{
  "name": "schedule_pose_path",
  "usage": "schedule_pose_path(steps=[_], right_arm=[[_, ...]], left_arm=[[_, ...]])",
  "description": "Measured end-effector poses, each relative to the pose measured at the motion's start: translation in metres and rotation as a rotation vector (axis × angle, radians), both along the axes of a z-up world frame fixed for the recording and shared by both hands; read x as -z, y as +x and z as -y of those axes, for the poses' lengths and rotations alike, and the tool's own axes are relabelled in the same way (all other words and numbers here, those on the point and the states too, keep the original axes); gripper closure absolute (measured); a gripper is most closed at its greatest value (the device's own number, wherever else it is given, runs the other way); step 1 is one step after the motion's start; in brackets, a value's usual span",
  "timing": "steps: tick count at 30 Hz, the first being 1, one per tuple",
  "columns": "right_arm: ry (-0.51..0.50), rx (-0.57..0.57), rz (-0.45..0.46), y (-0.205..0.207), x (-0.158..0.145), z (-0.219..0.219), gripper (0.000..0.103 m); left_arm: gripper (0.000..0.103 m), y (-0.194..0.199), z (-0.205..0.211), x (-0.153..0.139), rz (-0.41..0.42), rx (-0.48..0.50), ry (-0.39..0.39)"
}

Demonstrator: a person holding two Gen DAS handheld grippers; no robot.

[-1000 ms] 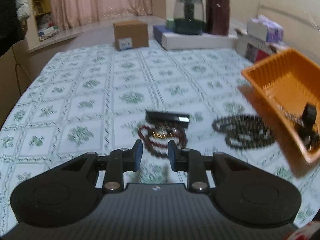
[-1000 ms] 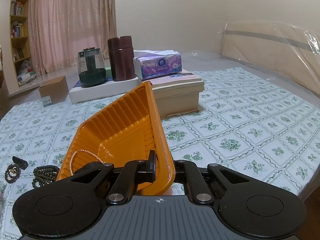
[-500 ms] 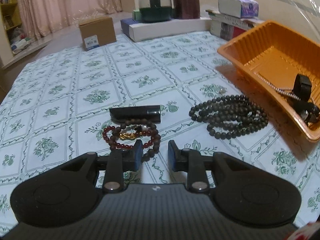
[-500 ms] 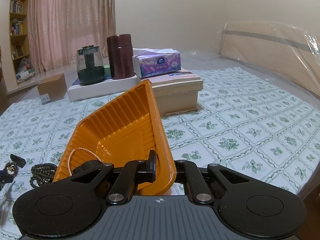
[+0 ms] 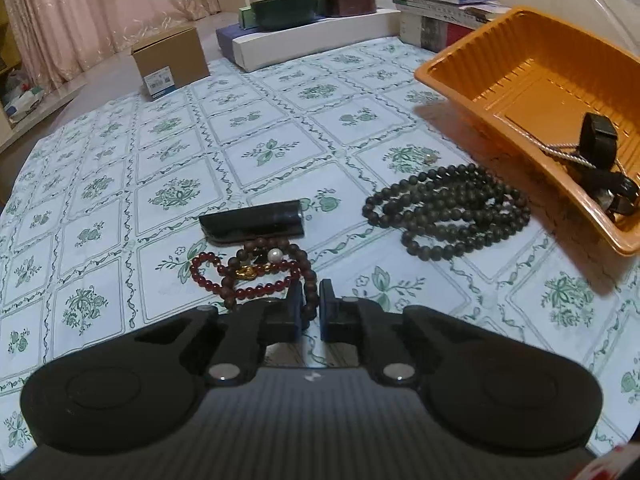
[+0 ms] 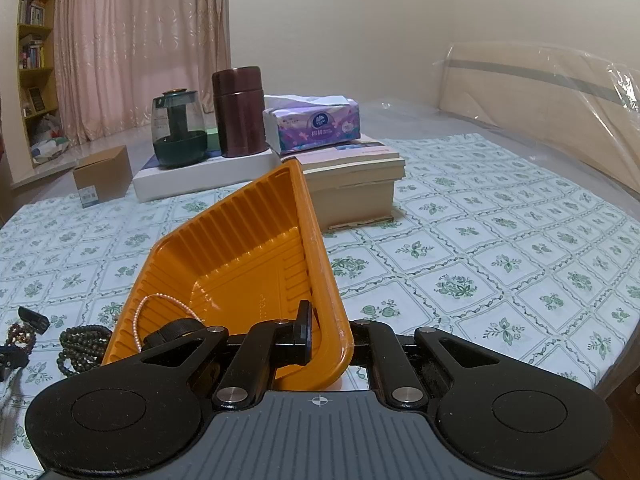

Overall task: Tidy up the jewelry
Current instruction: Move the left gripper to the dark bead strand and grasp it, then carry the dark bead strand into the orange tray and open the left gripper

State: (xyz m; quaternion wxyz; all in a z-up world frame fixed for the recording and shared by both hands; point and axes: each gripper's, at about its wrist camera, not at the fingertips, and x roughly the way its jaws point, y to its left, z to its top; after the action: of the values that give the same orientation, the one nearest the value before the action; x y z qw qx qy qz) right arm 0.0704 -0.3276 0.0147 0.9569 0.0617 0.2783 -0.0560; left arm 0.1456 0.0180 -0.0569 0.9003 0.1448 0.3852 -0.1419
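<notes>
My left gripper [image 5: 310, 300] has closed on the near loop of a brown bead bracelet [image 5: 308, 280] that lies tangled with a red bead bracelet [image 5: 224, 280] on the tablecloth. A black case [image 5: 254, 222] lies just behind them. A long dark bead necklace [image 5: 444, 208] lies to the right, coiled. My right gripper [image 6: 326, 332] is shut on the near wall of the orange tray [image 6: 240, 248], which also shows in the left wrist view [image 5: 532, 80]. The tray is tipped up and holds a pink bead chain [image 6: 156, 308] and a black strap [image 6: 172, 330].
At the back of the table stand a cardboard box [image 5: 170, 62], a glass kettle [image 6: 178, 134], a dark red canister [image 6: 238, 112], a tissue box [image 6: 314, 122] on stacked books, and a white flat box [image 5: 312, 42]. A plastic-wrapped headboard [image 6: 540, 92] is at the right.
My left gripper has moved forward and down to the bracelets and its fingers have closed around the brown bracelet's loop. My right gripper still holds the tray in the same place.
</notes>
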Motion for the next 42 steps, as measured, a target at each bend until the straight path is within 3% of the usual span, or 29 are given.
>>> schedule_pose_path(steps=[10,21,33,42], right_arm=[[0.002,0.001,-0.003,0.0,0.001,0.0,0.095],[0.003,-0.002,0.003,-0.001,-0.001,-0.002,0.095],[0.006,-0.005,0.007,-0.001,-0.005,-0.006,0.095],[0.008,-0.007,0.012,-0.001,-0.007,-0.007,0.095]], left_arm=[[0.098,-0.003,0.002,-0.004,-0.004,-0.02,-0.014],[0.098,-0.026,-0.003,-0.043,0.045,-0.058,-0.142],[0.098,-0.032,-0.003,-0.078,0.079,-0.05,-0.222],[0.098,-0.032,0.01,-0.095,0.101,-0.028,-0.233]])
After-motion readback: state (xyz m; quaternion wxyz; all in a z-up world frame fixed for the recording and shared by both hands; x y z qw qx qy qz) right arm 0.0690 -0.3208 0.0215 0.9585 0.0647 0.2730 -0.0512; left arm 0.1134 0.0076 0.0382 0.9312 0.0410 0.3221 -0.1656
